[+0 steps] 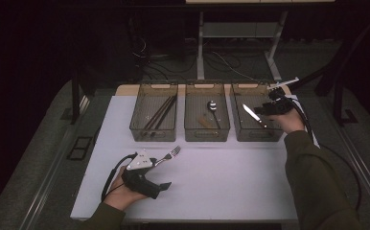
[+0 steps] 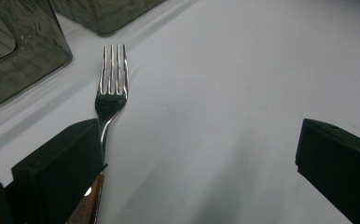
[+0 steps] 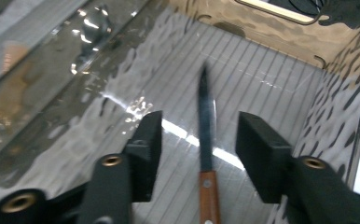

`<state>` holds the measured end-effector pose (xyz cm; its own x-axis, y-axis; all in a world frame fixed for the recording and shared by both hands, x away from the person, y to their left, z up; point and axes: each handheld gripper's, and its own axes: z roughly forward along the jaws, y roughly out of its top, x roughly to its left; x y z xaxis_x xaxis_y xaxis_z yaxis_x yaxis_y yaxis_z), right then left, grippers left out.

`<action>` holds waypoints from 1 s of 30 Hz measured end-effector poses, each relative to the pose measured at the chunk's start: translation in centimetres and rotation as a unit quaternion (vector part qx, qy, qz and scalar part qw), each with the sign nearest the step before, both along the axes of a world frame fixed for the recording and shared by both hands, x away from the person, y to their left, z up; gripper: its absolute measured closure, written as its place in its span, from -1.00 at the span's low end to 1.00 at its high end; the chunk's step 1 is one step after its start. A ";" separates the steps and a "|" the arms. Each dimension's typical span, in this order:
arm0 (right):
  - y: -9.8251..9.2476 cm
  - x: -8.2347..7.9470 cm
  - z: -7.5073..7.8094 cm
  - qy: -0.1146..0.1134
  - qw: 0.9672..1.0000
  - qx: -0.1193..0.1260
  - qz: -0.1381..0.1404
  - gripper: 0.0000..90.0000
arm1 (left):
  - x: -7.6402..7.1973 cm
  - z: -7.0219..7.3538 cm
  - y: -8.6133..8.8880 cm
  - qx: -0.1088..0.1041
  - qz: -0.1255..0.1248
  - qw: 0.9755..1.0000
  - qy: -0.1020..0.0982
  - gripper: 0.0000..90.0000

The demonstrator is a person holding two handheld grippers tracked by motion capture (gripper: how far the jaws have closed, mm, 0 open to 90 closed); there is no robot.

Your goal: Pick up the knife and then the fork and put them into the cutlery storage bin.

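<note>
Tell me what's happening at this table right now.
A person is sorting cutlery into three bins. The right gripper hangs over the right-hand bin, jaws apart, with a wooden-handled knife lying between them on the bin floor. The left gripper rests open on the white table, one jaw beside a fork.

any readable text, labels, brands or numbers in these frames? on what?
None readable.
Three bins: no label or print visible.
Fork: no stamp visible on the metal.
Knife: blade blurred, no marking legible.
Left gripper and right gripper: no lettering visible on the black bodies or the grey plate.
</note>
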<state>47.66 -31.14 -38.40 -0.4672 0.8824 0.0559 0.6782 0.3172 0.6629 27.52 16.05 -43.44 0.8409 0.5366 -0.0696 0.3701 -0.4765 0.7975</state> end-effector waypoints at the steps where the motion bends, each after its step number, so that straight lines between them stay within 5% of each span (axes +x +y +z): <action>1: 0.0 -0.2 0.2 -0.002 1.000 0.007 0.002 -0.02 | 0.0 0.0 0.0 -0.001 0.001 1.000 0.000 -1.00; 14: 0.4 -6.0 2.0 -0.063 0.996 0.050 0.048 -0.71 | 0.5 0.2 0.2 0.015 0.004 1.000 0.004 -0.96; 22: 0.7 -10.6 2.2 -0.099 0.990 0.065 0.071 -0.76 | 1.3 0.4 0.7 0.018 0.017 1.000 0.010 -0.93; 30: 1.4 -14.7 0.4 -0.107 0.987 0.071 0.092 -0.76 | 2.5 0.7 1.3 0.033 0.020 0.999 0.014 -0.87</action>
